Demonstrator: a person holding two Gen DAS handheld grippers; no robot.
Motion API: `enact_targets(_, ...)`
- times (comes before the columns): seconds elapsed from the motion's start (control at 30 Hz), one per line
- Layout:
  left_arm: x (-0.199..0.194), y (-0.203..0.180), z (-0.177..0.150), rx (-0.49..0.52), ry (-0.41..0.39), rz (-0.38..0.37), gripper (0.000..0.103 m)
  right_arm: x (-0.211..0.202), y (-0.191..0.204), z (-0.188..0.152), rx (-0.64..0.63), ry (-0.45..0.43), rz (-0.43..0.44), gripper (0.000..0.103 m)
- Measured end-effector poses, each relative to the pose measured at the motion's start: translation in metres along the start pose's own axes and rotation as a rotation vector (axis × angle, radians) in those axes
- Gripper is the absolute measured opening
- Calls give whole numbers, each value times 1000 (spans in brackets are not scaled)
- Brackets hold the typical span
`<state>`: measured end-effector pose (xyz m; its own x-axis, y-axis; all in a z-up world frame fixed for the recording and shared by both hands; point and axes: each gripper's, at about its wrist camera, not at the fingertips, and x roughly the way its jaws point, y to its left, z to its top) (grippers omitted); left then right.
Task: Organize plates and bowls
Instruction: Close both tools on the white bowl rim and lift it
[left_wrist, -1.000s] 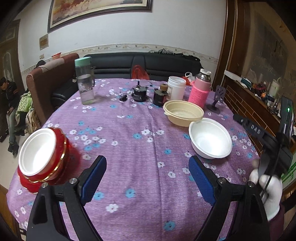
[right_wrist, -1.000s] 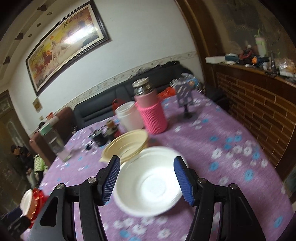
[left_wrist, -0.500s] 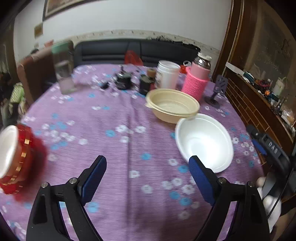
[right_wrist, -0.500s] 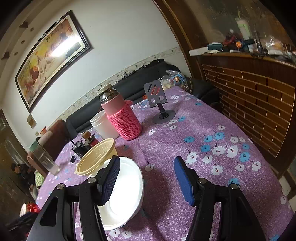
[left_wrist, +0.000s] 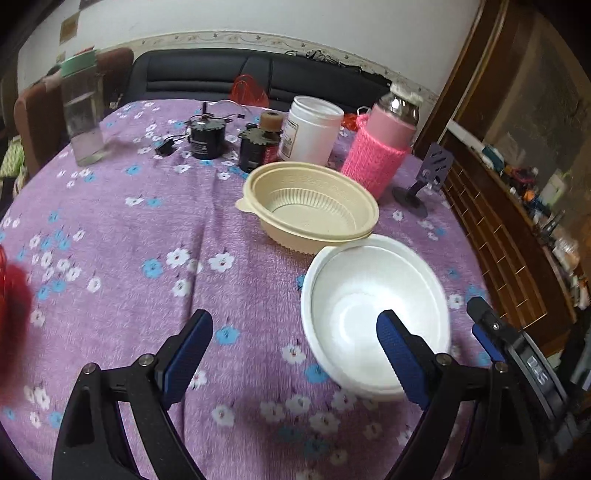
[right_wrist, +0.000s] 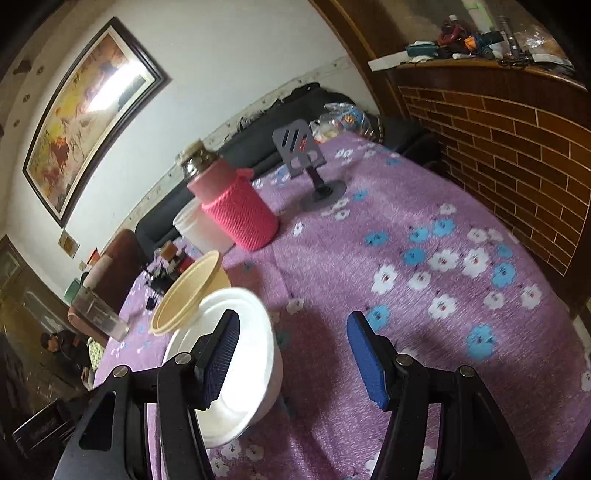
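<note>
Your view has swung right across the tabletop (left_wrist: 155, 229): the white bowl (left_wrist: 373, 314) now sits at 3 o'clock, touching the tan bowl (left_wrist: 310, 206) behind it. Bare cloth lies at 9 o'clock. Left gripper (left_wrist: 295, 350) fingers stand apart, empty. Right gripper (right_wrist: 291, 354) fingers straddle the bowl's rim, not squeezing.
</note>
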<state>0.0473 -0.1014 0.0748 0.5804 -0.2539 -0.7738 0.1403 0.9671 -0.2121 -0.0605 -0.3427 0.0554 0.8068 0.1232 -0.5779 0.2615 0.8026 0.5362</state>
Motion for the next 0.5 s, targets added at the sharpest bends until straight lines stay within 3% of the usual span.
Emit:
enact_targets(0.2,43,-21,-3,63,79,24,88,27,13,-14,-41,93,22,65)
enact_targets(0.3,59,-23,-5,57,125,21,82,37,14,-18,-33,125,36,61)
enact_targets(0.4,68,-25,-8,59,169,-5,57,43,13,-21,-23,149,52,57)
enact_targets(0.47,71,-28,-11,78,186,-19,21,46,15,-23,-32,159,61,39)
enact_targets(0.5,72,-29,-12,92,190,-13,20,48,17,-24,-42,168,58,34)
